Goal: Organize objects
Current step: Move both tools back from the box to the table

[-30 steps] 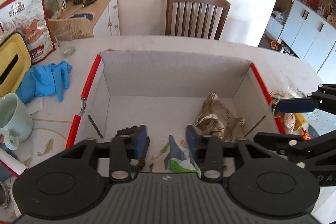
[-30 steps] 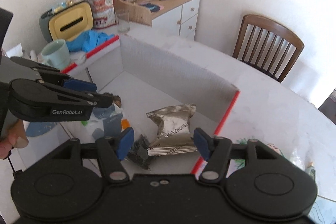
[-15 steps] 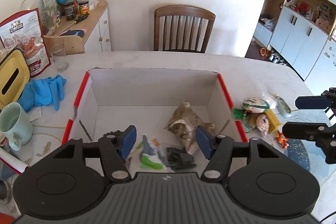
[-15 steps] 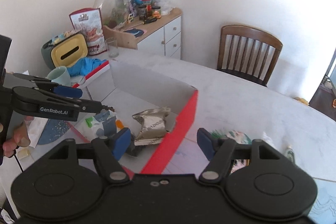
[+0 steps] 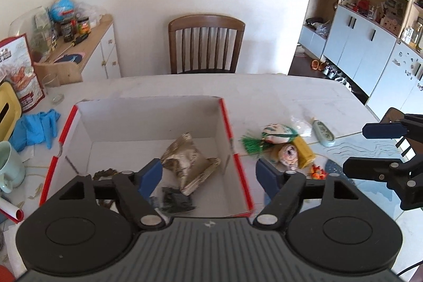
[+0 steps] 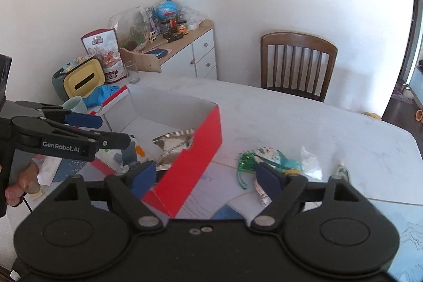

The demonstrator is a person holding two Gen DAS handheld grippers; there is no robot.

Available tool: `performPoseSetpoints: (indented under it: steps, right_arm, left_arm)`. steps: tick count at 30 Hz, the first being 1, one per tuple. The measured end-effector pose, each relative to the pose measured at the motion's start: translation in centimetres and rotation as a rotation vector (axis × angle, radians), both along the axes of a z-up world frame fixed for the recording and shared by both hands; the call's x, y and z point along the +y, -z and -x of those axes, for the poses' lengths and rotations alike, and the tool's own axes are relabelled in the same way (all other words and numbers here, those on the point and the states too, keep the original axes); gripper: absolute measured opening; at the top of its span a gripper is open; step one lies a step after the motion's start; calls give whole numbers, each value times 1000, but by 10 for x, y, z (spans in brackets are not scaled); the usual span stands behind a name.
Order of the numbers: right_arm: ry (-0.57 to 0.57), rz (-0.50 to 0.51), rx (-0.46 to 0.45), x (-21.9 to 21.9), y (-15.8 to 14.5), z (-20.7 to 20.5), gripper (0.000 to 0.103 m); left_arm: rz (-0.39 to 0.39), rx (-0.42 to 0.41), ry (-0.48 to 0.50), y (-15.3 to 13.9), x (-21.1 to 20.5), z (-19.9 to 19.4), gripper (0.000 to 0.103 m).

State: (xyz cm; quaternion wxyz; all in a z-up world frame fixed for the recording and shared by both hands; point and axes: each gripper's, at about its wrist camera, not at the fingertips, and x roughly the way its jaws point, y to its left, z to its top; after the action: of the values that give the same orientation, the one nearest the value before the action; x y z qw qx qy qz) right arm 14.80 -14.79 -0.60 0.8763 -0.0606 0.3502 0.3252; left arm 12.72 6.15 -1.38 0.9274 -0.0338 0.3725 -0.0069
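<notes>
A white cardboard box (image 5: 79, 123) with red rims sits on the table. In it lie a crumpled silver foil packet (image 5: 185, 160), a black packet (image 5: 174, 201) and a dark bead string (image 5: 105, 172). My left gripper (image 5: 208, 175) hovers over the box's near right corner, jaws opening, nothing between them. In the right wrist view the box's red wall (image 6: 195, 155) is on the left. My right gripper (image 6: 205, 179) hangs by that wall, jaws opening and empty. Right of the box lie a green-tasselled sachet (image 6: 264, 157), a yellow box (image 5: 304, 151) and a clear bag (image 6: 312, 165).
A wooden chair (image 5: 206, 44) stands at the table's far side, a white cabinet (image 5: 103, 54) at the back left. Left of the box are blue gloves (image 5: 37, 128), a mug (image 5: 10, 168), a yellow tissue box (image 6: 82, 78) and a glass (image 5: 53, 89). A hand (image 6: 23, 181) holds the left gripper.
Both grippers have drawn back and risen from inside the box, and their jaws have widened. The right one has swung right, from over the foil packet to beside the red wall.
</notes>
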Motion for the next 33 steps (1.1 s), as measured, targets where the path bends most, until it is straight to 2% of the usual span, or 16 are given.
performPoseSetpoints:
  steps: [4,6,12,16,24,33]
  right_arm:
    - [36,-29,-11,-23,-1,-1,93]
    - [59,-43,-19,-37,0,-1,101]
    - [89,-62,-20,-72,4,-4,102]
    - [112,-52,-9,-93,10,-7,102]
    - [149,-17,11,-129,26,-22,102]
    - [184,35,23,-161,48,-49,102]
  left_arm:
    - [-10,-9,6,-2,-19,-1,84]
    - [-12,-7,12,-2,-29,-3,84]
    - [-13,-8,23,1,-56,-8,92]
    - [-30,-13,30,4,-74,-12,102]
    - [-15,-11,58,19,-106,-26,103]
    - [-10,24,67,54,-140,-53,103]
